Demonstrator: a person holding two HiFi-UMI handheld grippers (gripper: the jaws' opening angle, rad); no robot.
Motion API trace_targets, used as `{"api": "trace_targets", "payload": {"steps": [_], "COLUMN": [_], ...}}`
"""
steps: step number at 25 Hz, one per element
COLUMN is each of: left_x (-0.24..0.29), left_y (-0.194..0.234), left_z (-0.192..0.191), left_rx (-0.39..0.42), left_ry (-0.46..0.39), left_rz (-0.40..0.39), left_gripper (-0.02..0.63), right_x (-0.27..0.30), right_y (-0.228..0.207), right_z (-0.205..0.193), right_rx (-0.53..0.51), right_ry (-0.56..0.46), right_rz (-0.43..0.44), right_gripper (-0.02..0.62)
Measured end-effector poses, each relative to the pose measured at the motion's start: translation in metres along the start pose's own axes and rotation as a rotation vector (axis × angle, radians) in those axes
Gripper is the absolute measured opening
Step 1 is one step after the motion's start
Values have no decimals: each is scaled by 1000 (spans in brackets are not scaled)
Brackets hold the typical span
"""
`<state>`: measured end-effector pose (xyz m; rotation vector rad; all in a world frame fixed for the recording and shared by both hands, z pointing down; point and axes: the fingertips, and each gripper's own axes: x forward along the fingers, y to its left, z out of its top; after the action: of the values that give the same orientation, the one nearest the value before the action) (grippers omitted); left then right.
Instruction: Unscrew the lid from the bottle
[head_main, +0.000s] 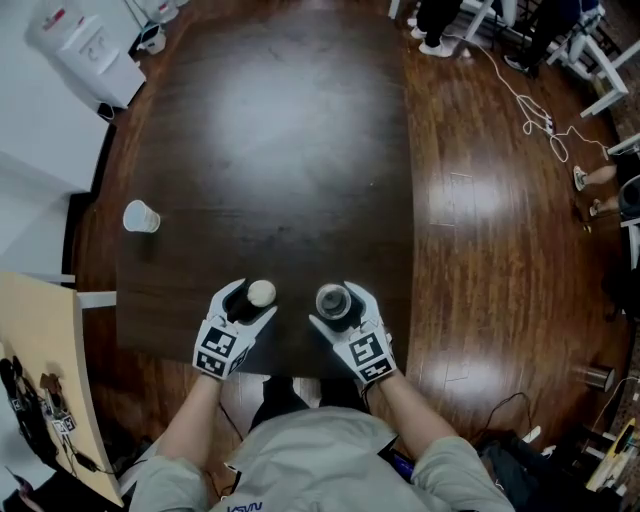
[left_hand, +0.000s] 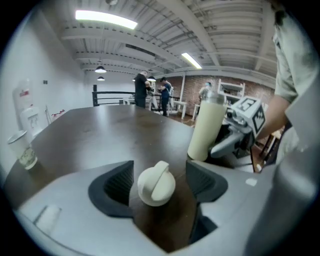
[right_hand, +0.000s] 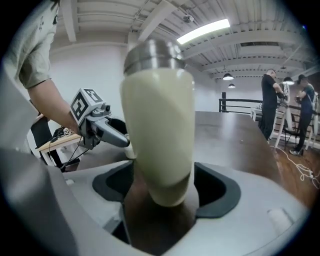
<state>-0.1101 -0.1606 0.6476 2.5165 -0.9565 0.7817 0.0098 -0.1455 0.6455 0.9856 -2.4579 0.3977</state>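
A cream lid with a ridged grip lies on the dark table between the jaws of my left gripper. In the left gripper view the lid has a gap to each pad, so my left gripper is open. The cream bottle, its steel neck uncovered, stands upright between the jaws of my right gripper. In the right gripper view the bottle fills the space between the pads without being pressed, and my right gripper is open. Seen from the left gripper, the bottle stands to the right.
A paper cup stands near the table's left edge. A white water dispenser is at the far left, a light wooden board at the near left. White cable trails on the wood floor at right. People stand far behind the table.
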Motion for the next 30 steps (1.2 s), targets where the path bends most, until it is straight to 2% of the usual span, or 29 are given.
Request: {"api": "trace_targets", "payload": {"steps": [2, 3, 5, 6, 7, 8, 9, 10, 15, 18, 22, 26, 30], "left_x": [-26, -36, -54, -62, -69, -73, -75, -74, -74, -82, -104, -135, -175], "left_y": [-1, -5, -17, -24, -29, -34, -39, -44, -62, -78, -101, -130, -167], "left_z": [2, 6, 14, 19, 23, 27, 30, 35, 71, 95, 107, 102, 70], "left_rx": [-129, -203, -342, -387, -414, -423, -419, -405, -258, -162, -65, -16, 21], "left_ry": [-67, -115, -215, -252, -279, -297, -308, -319, -372, -396, -415, -439, -445], "left_rz": [34, 39, 28, 25, 30, 45, 63, 81, 138, 133, 132, 131, 129], "left_gripper": [305, 278, 178, 119, 35, 3, 2, 2, 2, 2, 2, 2, 2], "right_x": [-20, -32, -56, -67, -77, -84, -90, -95, -114, -130, -152, -175, -193], "right_y": [1, -2, -5, -5, -3, -1, 2, 5, 14, 16, 33, 60, 108], "right_z": [-11, -16, -20, -16, -11, -4, 3, 9, 57, 89, 111, 118, 105], "right_rx": [44, 60, 85, 94, 100, 102, 105, 108, 65, 36, 13, 27, 24], "right_ry": [15, 18, 8, -6, -25, -45, -65, -85, -211, -302, -377, -457, -456], "right_rz": [-8, -20, -46, -57, -65, -69, -66, -56, -44, -44, -67, -88, -115], "right_gripper": [370, 370, 368, 340, 241, 154, 12, 0, 0, 0, 0, 0, 0]}}
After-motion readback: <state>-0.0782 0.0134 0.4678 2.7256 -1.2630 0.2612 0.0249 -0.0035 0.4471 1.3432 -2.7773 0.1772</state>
